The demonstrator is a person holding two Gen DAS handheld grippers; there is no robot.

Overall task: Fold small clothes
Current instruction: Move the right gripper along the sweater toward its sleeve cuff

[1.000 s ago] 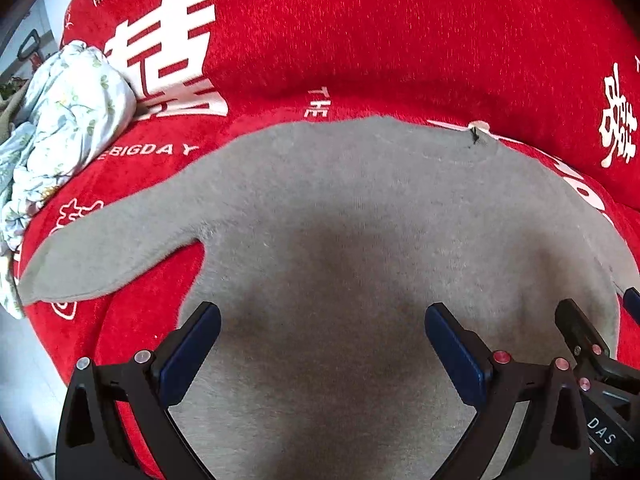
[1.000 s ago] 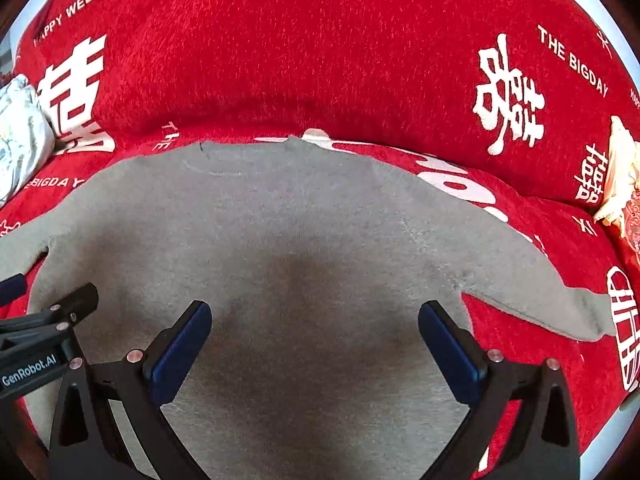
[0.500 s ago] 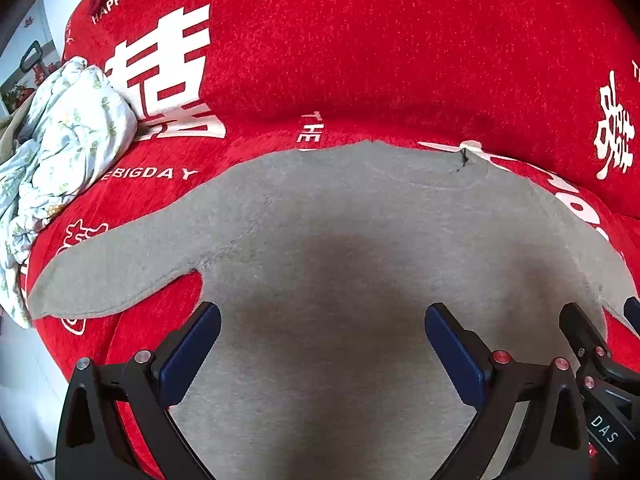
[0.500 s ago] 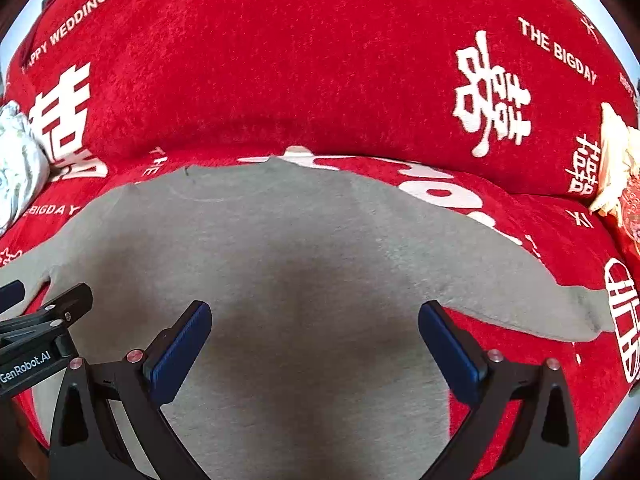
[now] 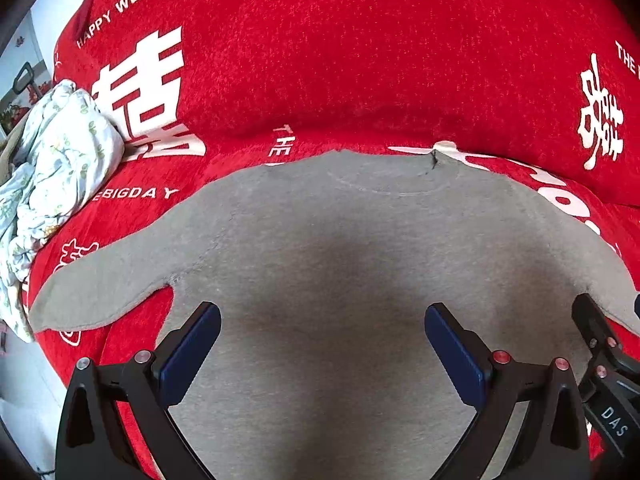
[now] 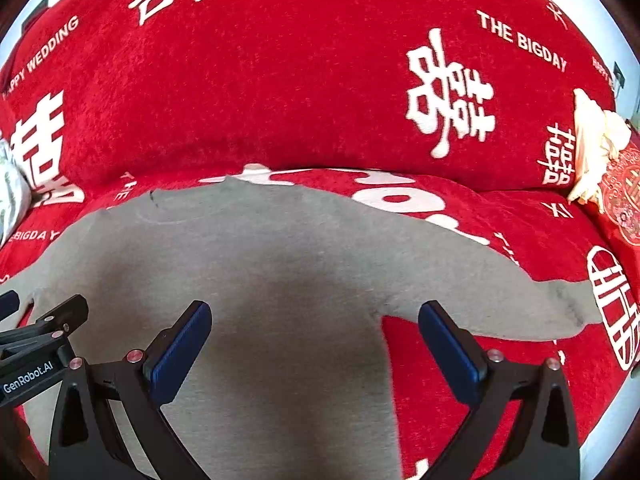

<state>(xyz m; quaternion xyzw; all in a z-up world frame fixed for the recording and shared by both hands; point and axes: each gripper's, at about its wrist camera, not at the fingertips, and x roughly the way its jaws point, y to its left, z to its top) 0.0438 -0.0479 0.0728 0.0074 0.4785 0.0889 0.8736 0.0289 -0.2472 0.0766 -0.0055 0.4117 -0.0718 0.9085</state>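
The grey top [image 5: 320, 264] is lying spread flat on the red cover [image 5: 340, 60] of what looks like a sofa seat, collar toward the backrest, both sleeves reaching out sideways. It is looking soft, light and limp, with a fuzzy knit face, so it is likely going to sag and drag on the plush cover rather than slide or keep a crease. A pinch at a sleeve end or at a shoulder seam seems the best hold, folding each side in toward the middle.

The left gripper [image 5: 320, 344] and the right gripper [image 6: 314, 340] are both hovering over the body with jaws spread wide, holding nothing.

The hem is lying below both views, cut off. The right sleeve [image 6: 520, 304] is showing to its cuff; the left sleeve [image 5: 104, 292] too. A crumpled floral cloth [image 5: 52, 168] is sitting at the left edge, its shape unclear. At far right, a pale object [image 6: 596, 148] is too distorted to identify.
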